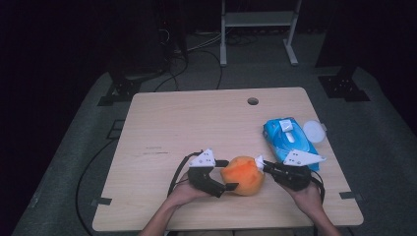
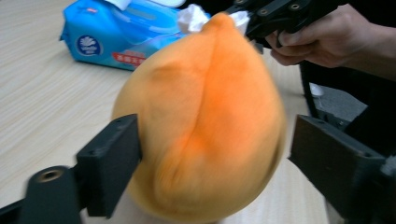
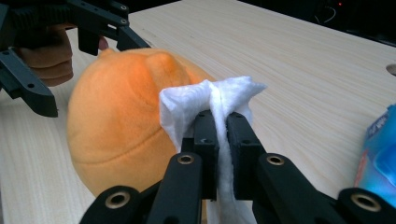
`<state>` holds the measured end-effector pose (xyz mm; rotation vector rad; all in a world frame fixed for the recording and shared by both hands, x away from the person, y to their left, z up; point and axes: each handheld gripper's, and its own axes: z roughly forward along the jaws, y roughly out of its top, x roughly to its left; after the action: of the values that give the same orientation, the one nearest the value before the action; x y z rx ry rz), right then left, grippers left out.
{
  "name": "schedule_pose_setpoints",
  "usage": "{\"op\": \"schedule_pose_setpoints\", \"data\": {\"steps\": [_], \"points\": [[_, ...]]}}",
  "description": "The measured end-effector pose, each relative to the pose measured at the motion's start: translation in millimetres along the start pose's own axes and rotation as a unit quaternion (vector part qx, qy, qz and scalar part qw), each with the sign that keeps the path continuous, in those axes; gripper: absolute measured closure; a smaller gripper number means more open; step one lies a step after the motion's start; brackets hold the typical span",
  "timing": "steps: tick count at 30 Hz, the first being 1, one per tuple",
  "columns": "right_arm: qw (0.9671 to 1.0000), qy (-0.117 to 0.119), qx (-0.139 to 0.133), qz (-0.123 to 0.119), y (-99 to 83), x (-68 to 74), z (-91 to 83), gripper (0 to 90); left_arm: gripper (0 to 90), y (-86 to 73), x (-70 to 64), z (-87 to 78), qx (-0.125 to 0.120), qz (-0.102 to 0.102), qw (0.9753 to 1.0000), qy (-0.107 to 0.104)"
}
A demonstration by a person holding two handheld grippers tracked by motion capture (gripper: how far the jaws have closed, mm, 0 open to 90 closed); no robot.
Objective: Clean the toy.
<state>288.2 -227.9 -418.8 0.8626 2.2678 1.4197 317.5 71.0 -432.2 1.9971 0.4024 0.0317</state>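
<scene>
**Now wiping: orange plush held, wet wipe pressed to its top**

Near the front edge of the table (image 1: 162, 123), I had the orange plush fruit (image 1: 242, 175) resting between both tools. My left gripper (image 1: 227, 174) straddled it: one jaw touched the plush's side in the left gripper view, while the other stood a little clear, so the jaws were spread and not clamped tight. My right gripper (image 3: 222, 135) was clenched on a folded white wipe (image 3: 210, 100), its jaws pinching the cloth between them. That wipe touched the upper end of the plush. Just behind my right hand (image 1: 307, 194) lay the blue wipe packet (image 1: 287, 137), with a round white lid (image 1: 313, 131) beside it.
</scene>
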Motion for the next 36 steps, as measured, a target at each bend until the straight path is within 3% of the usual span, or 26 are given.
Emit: {"op": "schedule_pose_setpoints", "data": {"steps": [3,5,7,10,12,14,17,24,29,31,36], "points": [[1.0,0.002,-0.002,0.002,0.1,-0.4,0.7,83.1,7.9,-5.7,1.4,11.8,0.022,-0.01,0.9997,-0.006],[1.0,0.002,-0.003,-0.001,0.9,-0.4,1.4,83.1,13.3,-5.5,-2.7,13.5,0.015,0.008,0.9998,0.003],[1.0,0.0,-0.006,0.005,2.3,0.2,0.4,83.1,23.7,0.3,-7.7,7.8,0.005,0.02,0.9997,0.012],[0.9998,0.004,-0.013,0.013,4.8,-2.5,-0.5,83.1,29.2,10.5,-13.2,-6.5,-0.017,0.03,0.9994,0.007],[0.9996,0.014,-0.014,0.022,5.0,-2.9,2.5,83.1,30.3,12.8,-13.2,-13.2,-0.014,0.033,0.9992,0.016],[0.9995,0.017,-0.011,0.024,5.5,-0.7,7.9,83.1,33.2,10.7,-9.5,-15.6,0.002,0.02,0.9996,0.021],[0.9996,0.018,-0.012,0.02,7.1,3.2,9.8,83.1,34.6,7.1,-2.8,-19.1,0.0,-0.008,0.9999,0.014],[0.9992,0.021,-0.032,0.008,14.3,10.1,1.7,83.1,34.8,7.5,0.9,-20.5,0.007,-0.027,0.9992,0.028],[0.999,0.012,-0.04,-0.016,18.1,21.6,2.1,83.1,34.8,9.2,1.0,-19.7,0.008,-0.042,0.9986,0.031],[0.9985,0.028,-0.043,-0.022,21.3,27.5,1.5,83.1,34.8,10.4,0.8,-18.4,0.012,-0.043,0.9983,0.036],[0.9961,0.042,-0.031,-0.07,31.0,51.4,11.4,83.0,34.9,12.6,-3.1,-16.0,0.018,-0.038,0.9982,0.042]]}}
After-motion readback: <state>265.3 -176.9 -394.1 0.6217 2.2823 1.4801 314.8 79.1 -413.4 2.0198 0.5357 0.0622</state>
